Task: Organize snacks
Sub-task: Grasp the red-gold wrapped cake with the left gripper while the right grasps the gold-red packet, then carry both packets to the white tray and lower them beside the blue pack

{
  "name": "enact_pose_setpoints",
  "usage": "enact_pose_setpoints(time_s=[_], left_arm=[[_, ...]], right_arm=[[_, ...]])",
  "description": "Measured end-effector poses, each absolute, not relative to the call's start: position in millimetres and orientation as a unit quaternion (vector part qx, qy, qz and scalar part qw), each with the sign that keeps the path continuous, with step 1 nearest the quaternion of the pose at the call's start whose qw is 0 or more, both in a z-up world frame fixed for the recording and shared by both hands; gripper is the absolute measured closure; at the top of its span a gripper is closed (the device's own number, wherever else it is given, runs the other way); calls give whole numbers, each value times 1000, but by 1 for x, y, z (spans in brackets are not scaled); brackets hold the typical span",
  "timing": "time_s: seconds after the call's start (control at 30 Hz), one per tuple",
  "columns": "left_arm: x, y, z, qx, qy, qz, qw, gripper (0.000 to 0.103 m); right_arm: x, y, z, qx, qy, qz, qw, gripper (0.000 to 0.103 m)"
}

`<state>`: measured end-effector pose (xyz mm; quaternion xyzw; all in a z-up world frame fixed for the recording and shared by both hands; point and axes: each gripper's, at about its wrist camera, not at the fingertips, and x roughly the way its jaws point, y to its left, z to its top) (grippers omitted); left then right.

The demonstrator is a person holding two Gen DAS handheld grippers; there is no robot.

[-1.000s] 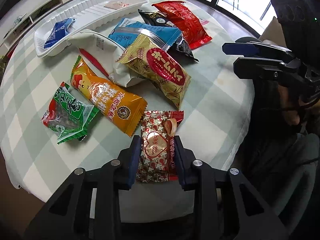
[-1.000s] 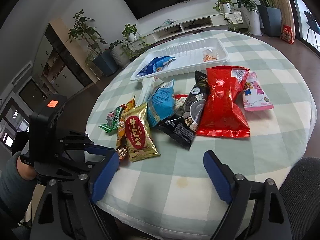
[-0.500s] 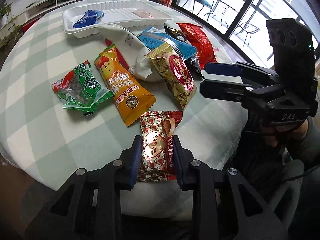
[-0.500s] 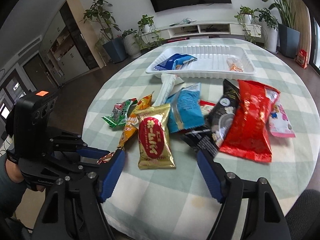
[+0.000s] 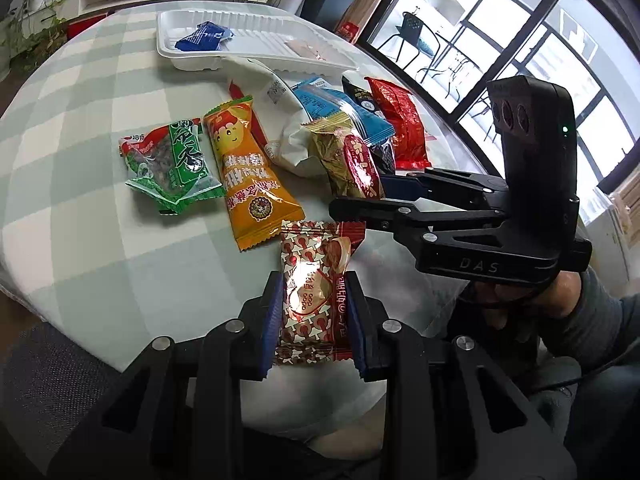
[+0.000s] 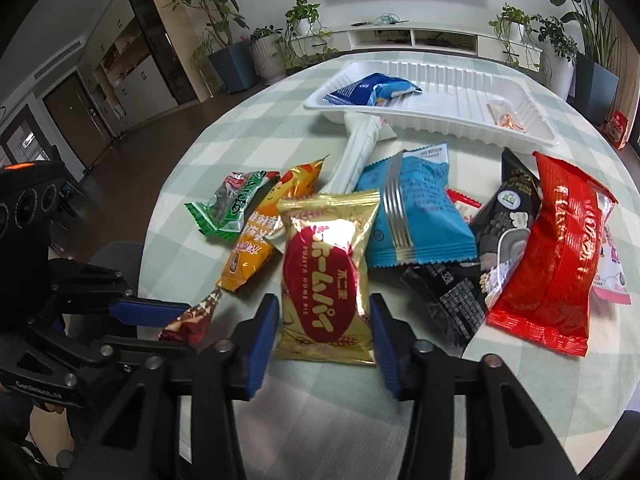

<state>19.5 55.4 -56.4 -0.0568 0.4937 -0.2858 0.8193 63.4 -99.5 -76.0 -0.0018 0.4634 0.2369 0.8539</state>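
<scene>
Two packets lie in the white tray [image 6: 532,128]; the rest sit loose on the table [image 5: 80,216]. The left gripper [image 5: 314,320] pinches a heart-patterned packet [image 5: 312,280] at the table's near edge. The right gripper [image 6: 324,340], whose jaws have just been closing, straddles the gold packet [image 6: 328,272] without yet pressing it.

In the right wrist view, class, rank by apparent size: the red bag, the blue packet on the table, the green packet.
1. red bag
2. blue packet
3. green packet
The green packet is partly covered, so its rank is less certain.

bare near tablecloth [image 6: 400,420], packets [image 6: 420,216] crowding the middle
</scene>
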Motion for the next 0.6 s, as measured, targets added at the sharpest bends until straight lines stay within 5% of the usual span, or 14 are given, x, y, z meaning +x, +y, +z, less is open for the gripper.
enact_pose_setpoints(time_s=[0.13, 0.6], left_arm=[[22, 57, -56, -71, 488, -285, 822, 76], [30, 72, -42, -124, 468, -287, 827, 76]], right_arm=[[60, -104, -74, 4, 460, 238, 855, 68], [42, -147, -43, 95, 440, 246, 858, 70]])
